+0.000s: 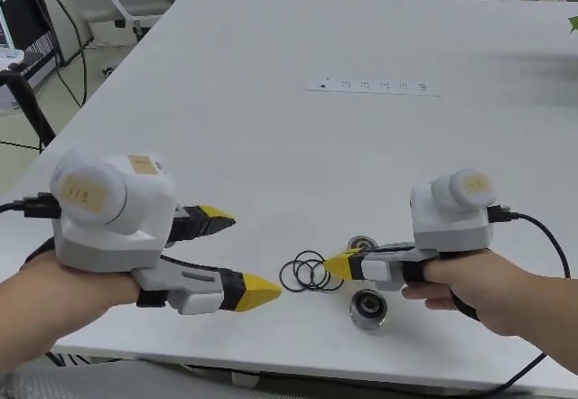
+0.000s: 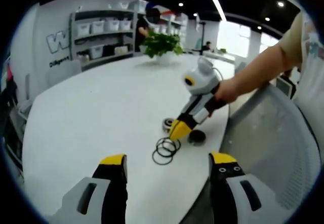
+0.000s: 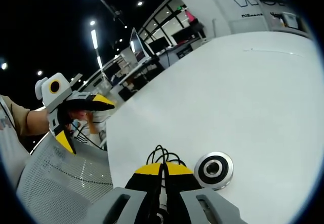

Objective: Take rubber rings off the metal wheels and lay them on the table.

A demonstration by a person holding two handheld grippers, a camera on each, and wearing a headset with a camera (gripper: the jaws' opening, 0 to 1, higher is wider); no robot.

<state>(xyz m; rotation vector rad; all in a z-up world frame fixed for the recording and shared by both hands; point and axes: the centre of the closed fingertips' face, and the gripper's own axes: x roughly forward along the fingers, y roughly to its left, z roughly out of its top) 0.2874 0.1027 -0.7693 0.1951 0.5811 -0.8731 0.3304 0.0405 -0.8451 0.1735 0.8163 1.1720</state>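
R gripper point(image 1: 341, 264) jaws closed tight, pinching the rubber rings point(image 1: 307, 273) (small pile lying flat on table point(image 1: 271, 128)). One metal wheel point(image 1: 368, 308) just beside rings, 2nd wheel point(image 1: 361, 243) also close by. L gripper point(image 1: 238, 255) near rings, jaws wide apart, empty.

Most of the table point(image 1: 271, 146) lay bare. Its far half gave open passage, broken only by a flat socket strip point(image 1: 373, 86) toward the far edge. The clutter sat by the near edge: a heap of rubber rings point(image 1: 309, 273), one metal wheel point(image 1: 368, 309) just right of it and a second wheel point(image 1: 362, 243) behind. The right gripper point(image 1: 336, 265), jaws together, barred the heap's right side. The left gripper point(image 1: 244, 256), jaws spread, stood apart on its left, with bare tabletop between.
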